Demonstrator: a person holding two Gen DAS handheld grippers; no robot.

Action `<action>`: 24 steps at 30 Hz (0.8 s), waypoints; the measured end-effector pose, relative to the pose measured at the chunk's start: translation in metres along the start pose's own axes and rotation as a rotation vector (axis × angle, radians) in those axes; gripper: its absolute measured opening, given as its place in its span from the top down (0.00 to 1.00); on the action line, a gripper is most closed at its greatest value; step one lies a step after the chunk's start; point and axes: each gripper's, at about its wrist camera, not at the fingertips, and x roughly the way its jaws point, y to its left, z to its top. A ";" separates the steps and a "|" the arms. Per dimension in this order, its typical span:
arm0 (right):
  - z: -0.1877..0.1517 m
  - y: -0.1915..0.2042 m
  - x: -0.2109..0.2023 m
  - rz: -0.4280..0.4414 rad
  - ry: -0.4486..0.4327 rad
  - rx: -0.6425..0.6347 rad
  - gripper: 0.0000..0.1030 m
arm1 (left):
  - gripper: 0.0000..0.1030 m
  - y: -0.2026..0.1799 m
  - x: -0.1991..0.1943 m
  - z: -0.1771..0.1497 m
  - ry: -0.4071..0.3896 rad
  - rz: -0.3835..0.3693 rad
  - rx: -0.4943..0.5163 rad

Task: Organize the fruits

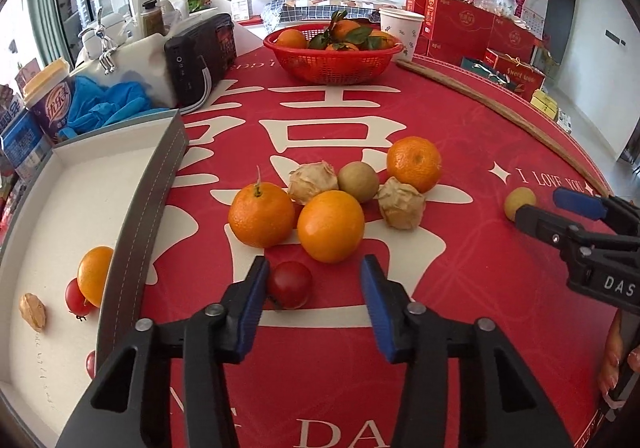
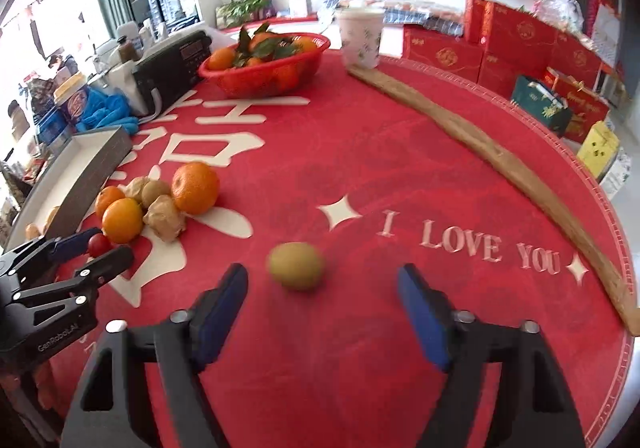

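Left claw (image 1: 314,276) gapes wide, empty, a cherry tomato (image 1: 289,285) just inside its left finger. Right claw (image 2: 322,290) spreads empty too, a blurred kiwi (image 2: 297,266) just ahead between its tips.

Left gripper (image 1: 314,280): black plastic frame with triangular cut-outs, round silver pivot bolts, and ribbed blue pads (image 1: 378,308) lining the fingers; white "GenRoboAI" lettering on its side. Right gripper (image 2: 322,294): identical black frame, silver bolts, blue pads (image 2: 420,312); white letters "DAS" on its body.

Left claw (image 1: 314,280) open over cherry tomato (image 1: 289,285) (touching left pad); oranges (image 1: 330,226) just beyond.
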 end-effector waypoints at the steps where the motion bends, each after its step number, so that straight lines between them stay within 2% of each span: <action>1: 0.000 -0.001 -0.002 -0.005 -0.008 -0.002 0.23 | 0.56 0.000 -0.001 0.000 -0.001 0.001 0.002; 4: 0.000 -0.007 0.003 -0.005 0.013 0.017 0.23 | 0.53 0.001 -0.001 -0.002 -0.002 -0.001 0.005; 6: 0.001 -0.008 0.005 -0.006 0.022 0.025 0.23 | 0.34 0.004 0.000 -0.002 0.006 -0.012 -0.004; 8: 0.002 -0.005 0.008 -0.020 0.025 0.016 0.23 | 0.29 0.002 0.002 -0.001 0.013 -0.023 0.005; 11: 0.003 0.003 0.012 -0.065 0.028 -0.018 0.23 | 0.28 -0.005 0.002 0.000 0.014 -0.015 0.009; 12: 0.003 0.005 0.013 -0.077 0.030 -0.027 0.21 | 0.28 -0.007 0.002 0.000 0.014 -0.013 0.008; 13: 0.004 0.007 0.015 -0.078 0.034 -0.031 0.15 | 0.27 -0.008 0.002 0.000 0.014 -0.008 0.003; 15: 0.006 0.008 0.019 -0.060 0.052 -0.026 0.02 | 0.18 -0.009 0.004 0.001 0.021 0.004 -0.007; 19: 0.008 0.013 0.024 -0.077 0.068 -0.037 0.01 | 0.14 -0.007 0.005 0.000 0.030 -0.011 -0.012; 20: 0.008 0.013 0.024 -0.077 0.068 -0.037 0.00 | 0.05 -0.007 0.006 -0.001 0.038 -0.011 -0.014; 21: 0.008 0.013 0.024 -0.078 0.068 -0.037 0.01 | 0.00 -0.006 0.009 -0.002 0.058 -0.010 -0.016; 24: 0.008 0.013 0.024 -0.077 0.068 -0.037 0.00 | 0.00 -0.006 0.007 -0.004 0.053 -0.009 -0.016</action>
